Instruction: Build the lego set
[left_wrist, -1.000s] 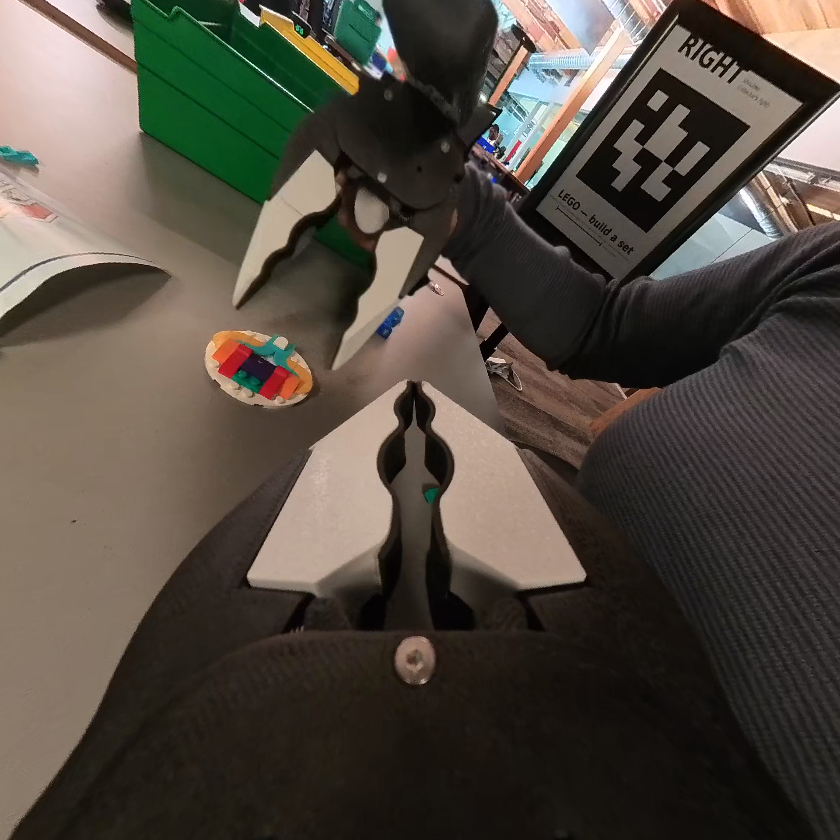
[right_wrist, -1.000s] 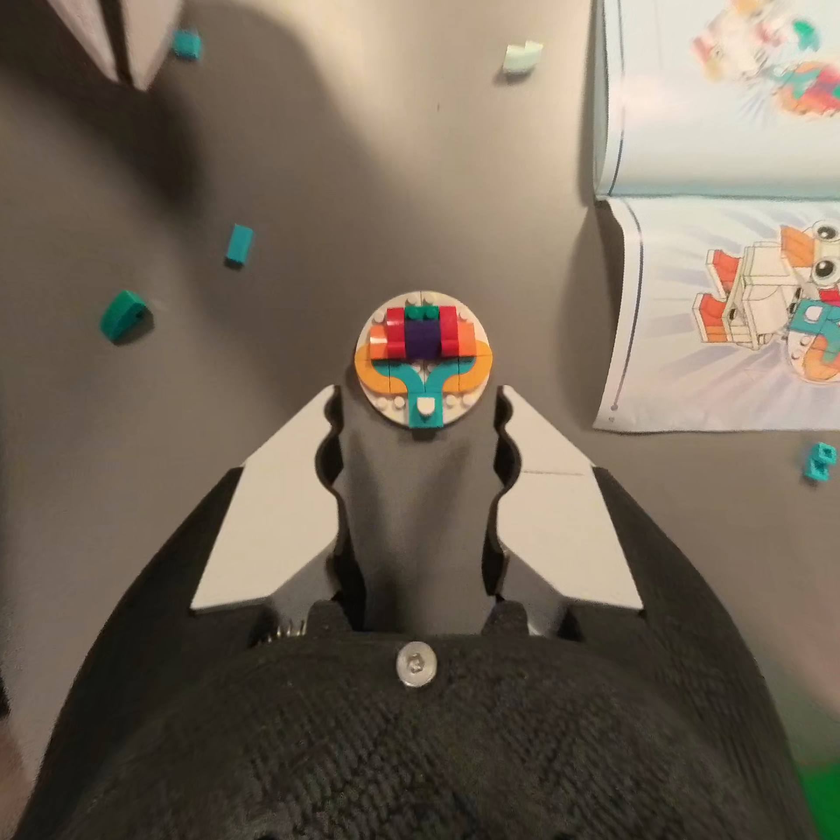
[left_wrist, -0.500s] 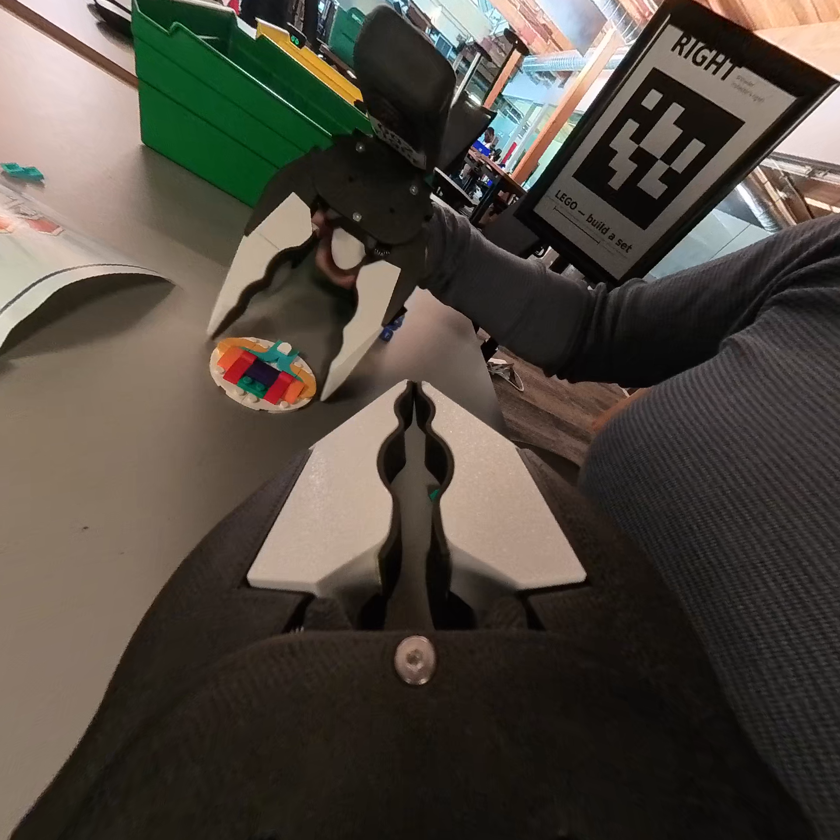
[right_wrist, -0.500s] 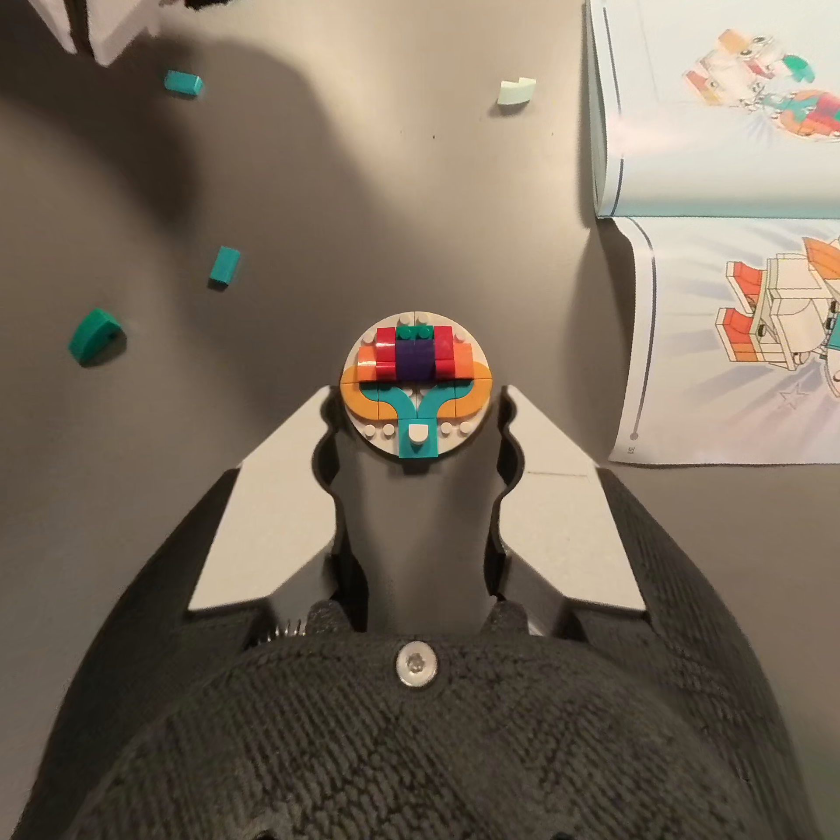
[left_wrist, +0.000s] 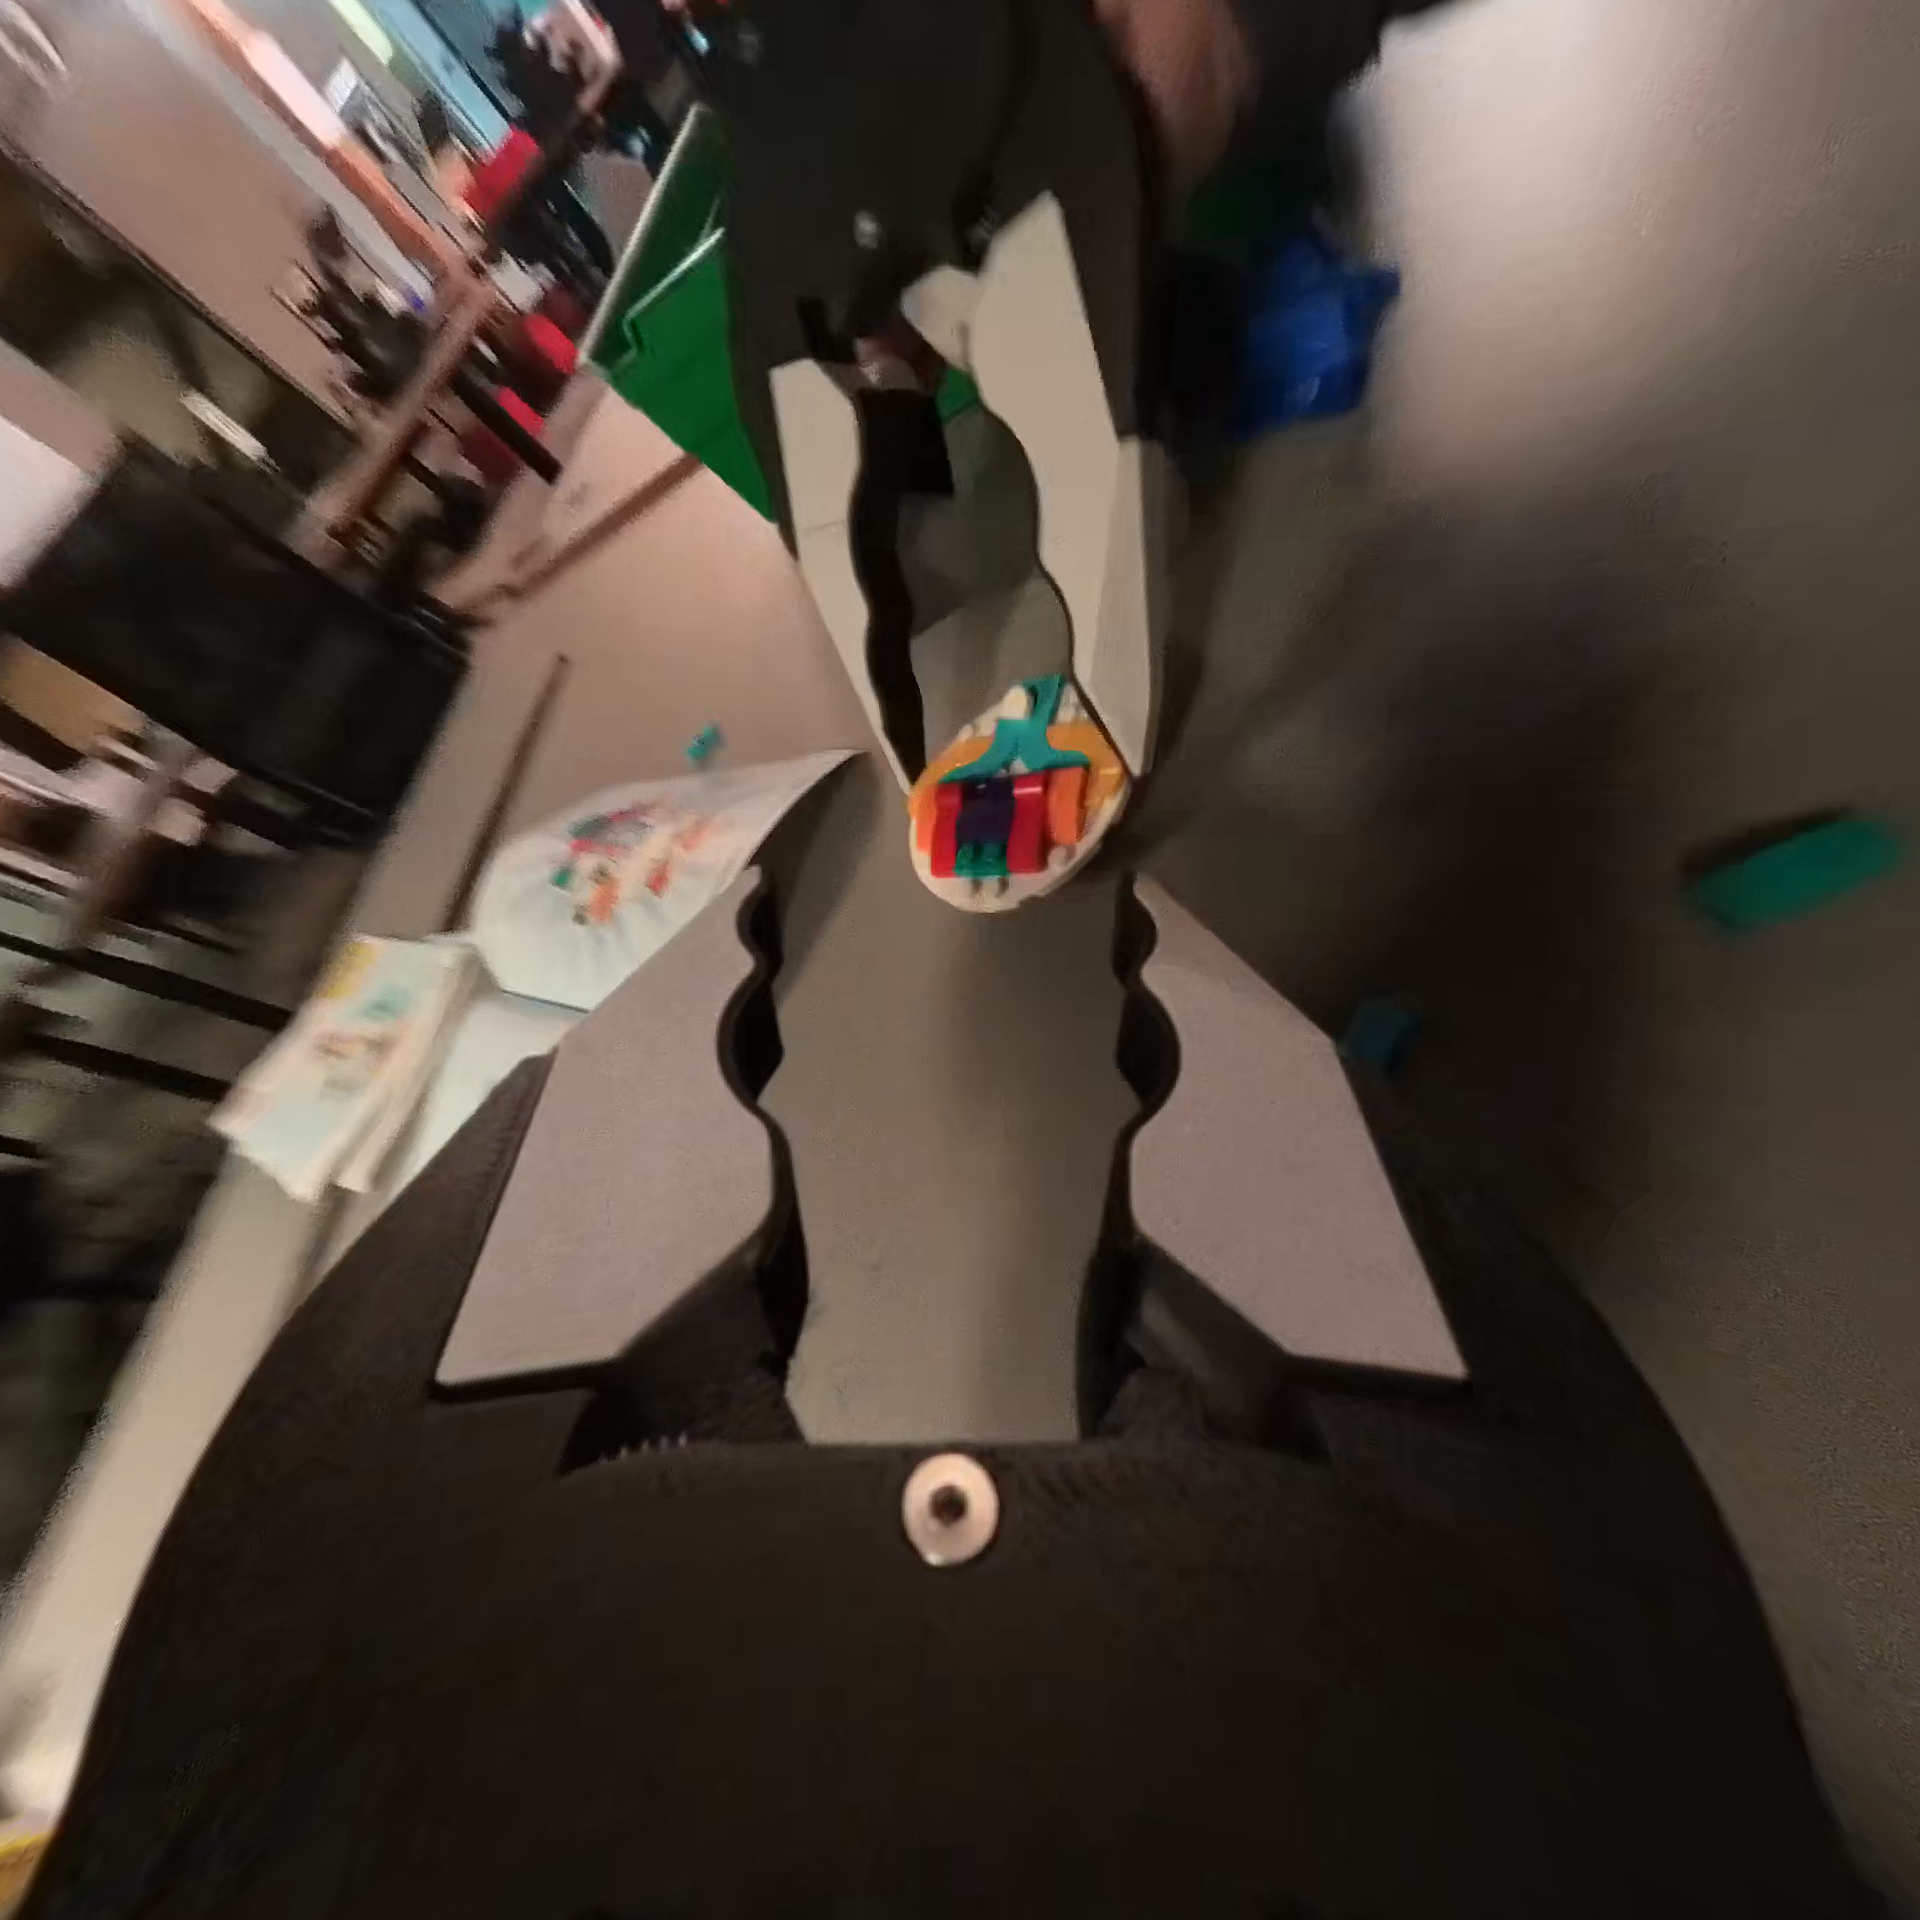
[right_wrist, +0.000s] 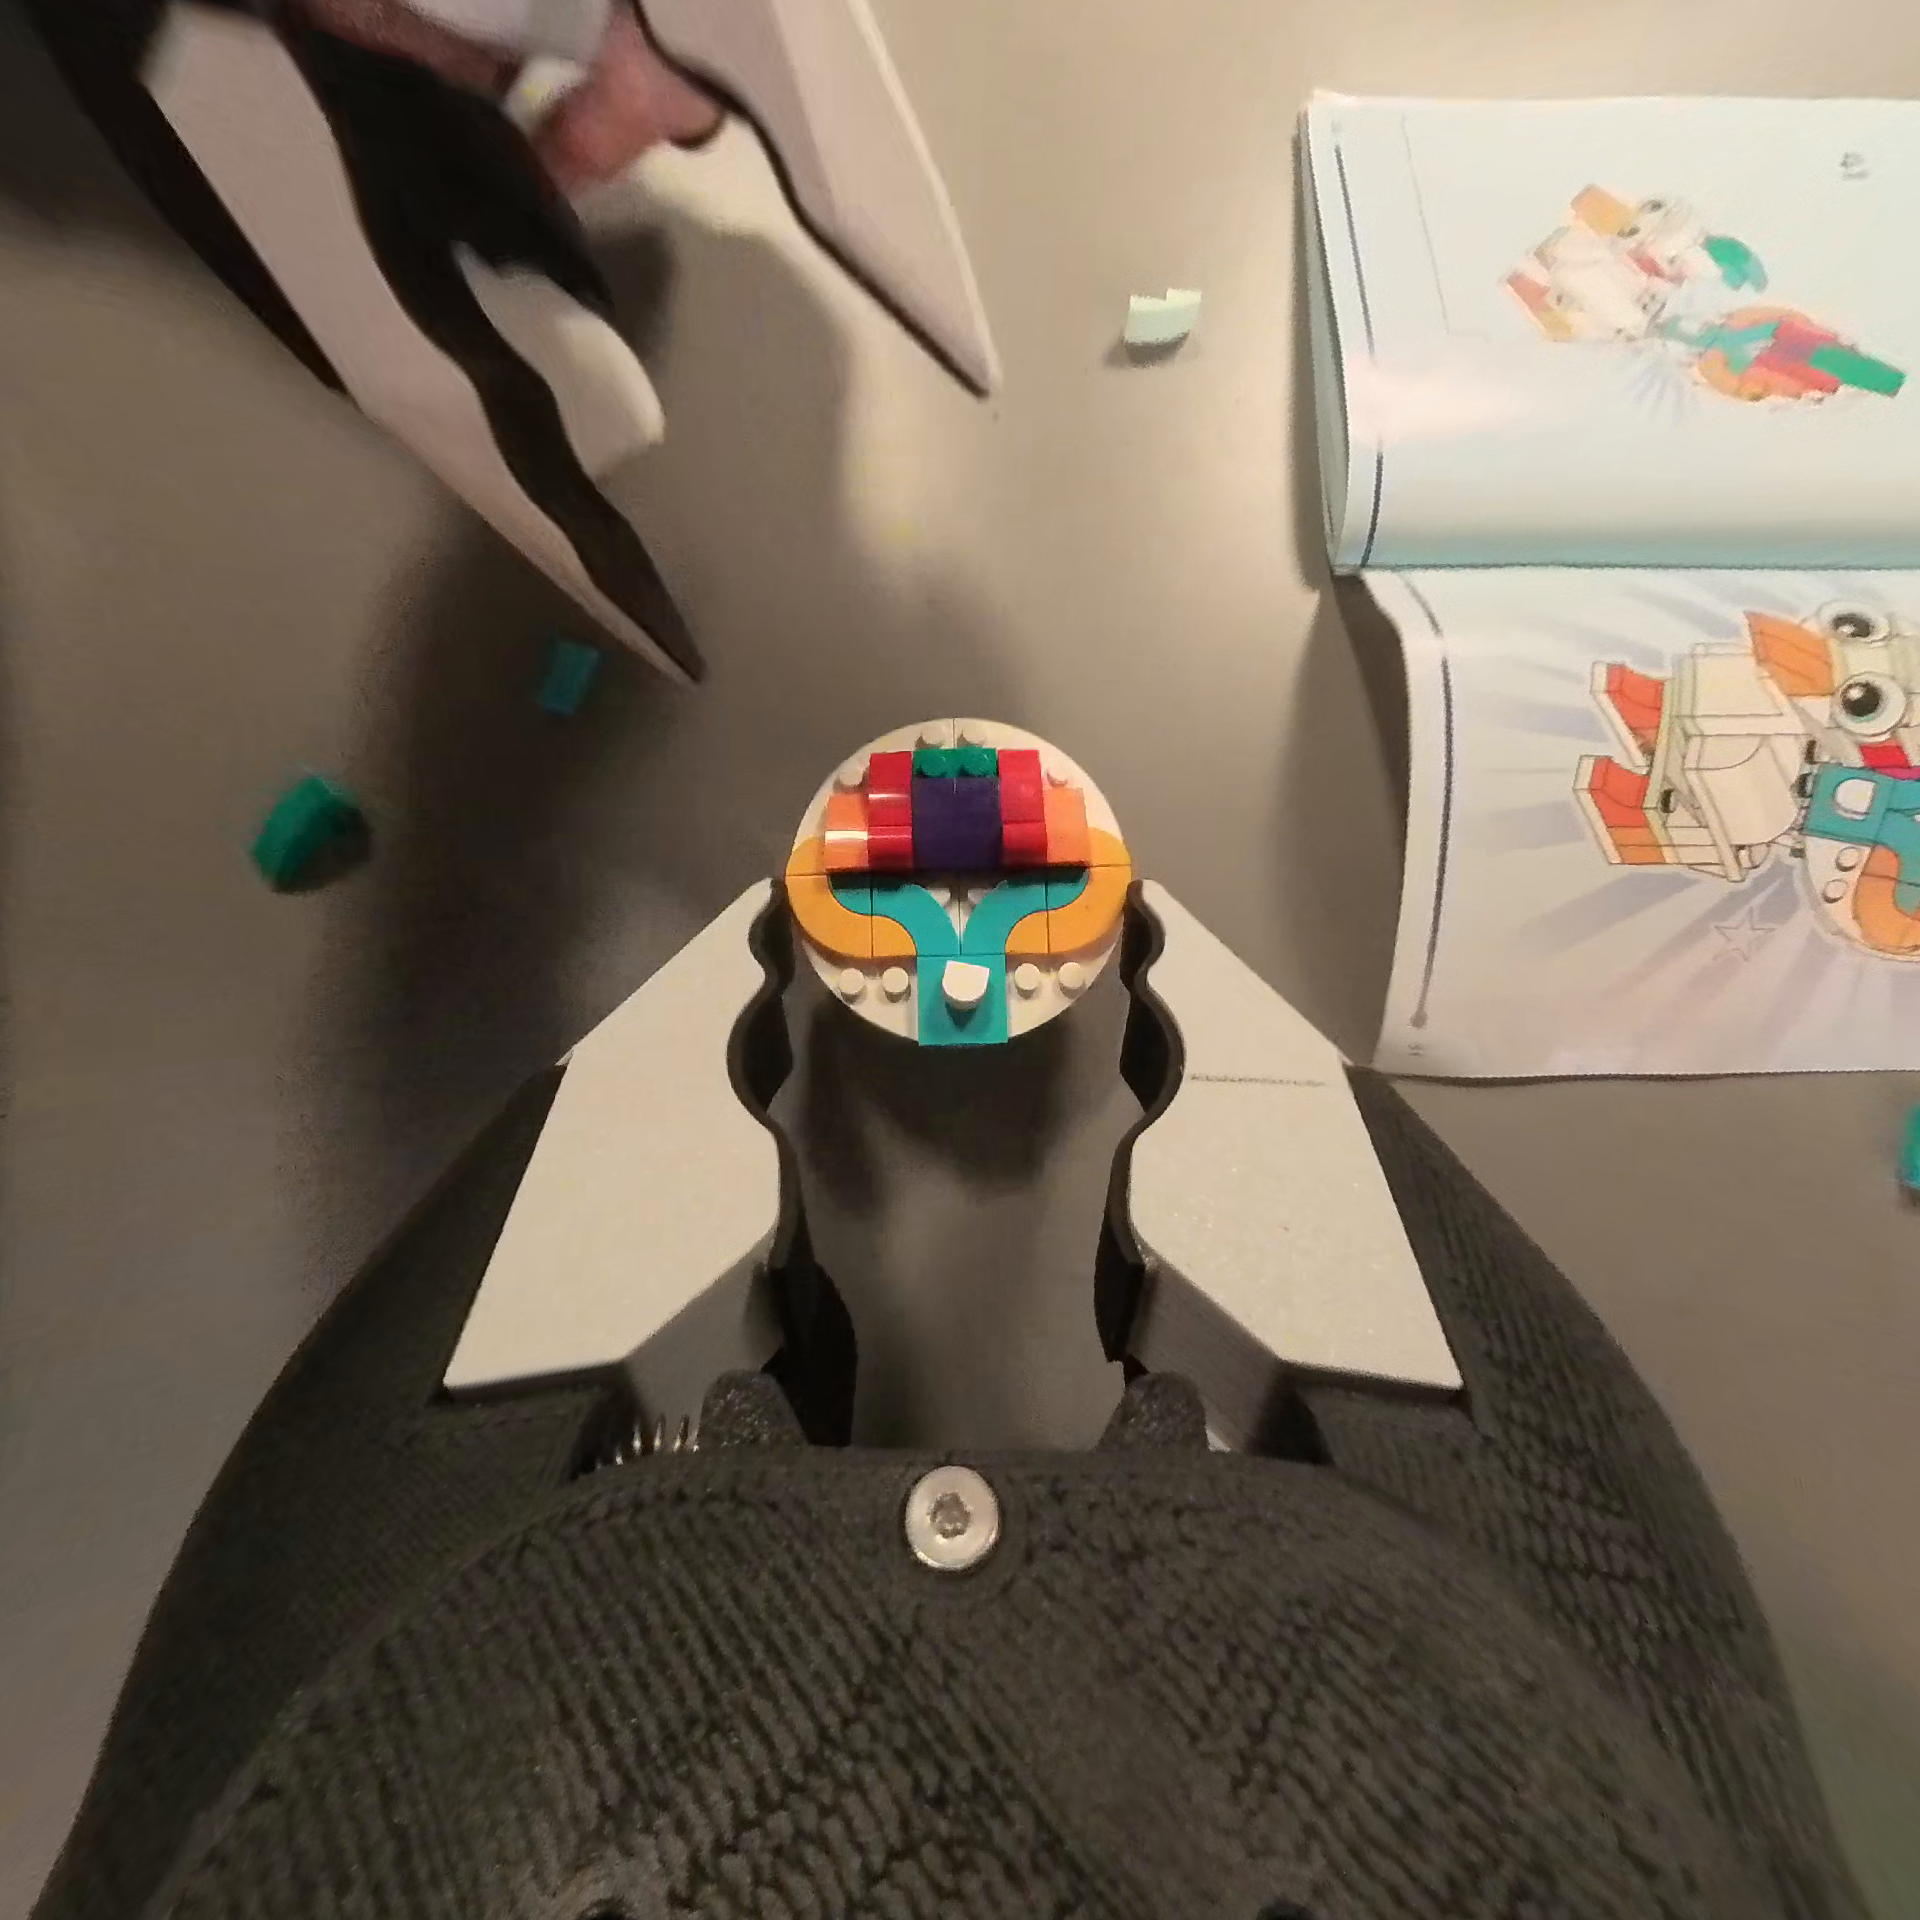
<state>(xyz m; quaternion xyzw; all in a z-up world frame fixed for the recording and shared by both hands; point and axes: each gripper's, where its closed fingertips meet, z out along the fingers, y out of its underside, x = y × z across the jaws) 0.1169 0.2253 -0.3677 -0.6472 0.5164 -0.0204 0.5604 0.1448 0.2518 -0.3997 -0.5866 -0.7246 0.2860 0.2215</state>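
Closing in on the disc

Right gripper (right_wrist: 951, 894) now spread around the disc (right_wrist: 956, 878) on the table; left gripper (right_wrist: 831, 520), newly spread and empty, swung near it. Grasp looks imminent.

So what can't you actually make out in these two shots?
- Right gripper on the round model: fingertips flank its rim; touching or not, neither view settles.
- Room behind the table, left wrist view: smeared by motion blur.
- Teal bricks, left wrist view: blurred streaks, shape unclear.
- Booklet, right wrist view: cut off by the right edge.
- Left gripper, right wrist view: its body runs off the top edge.
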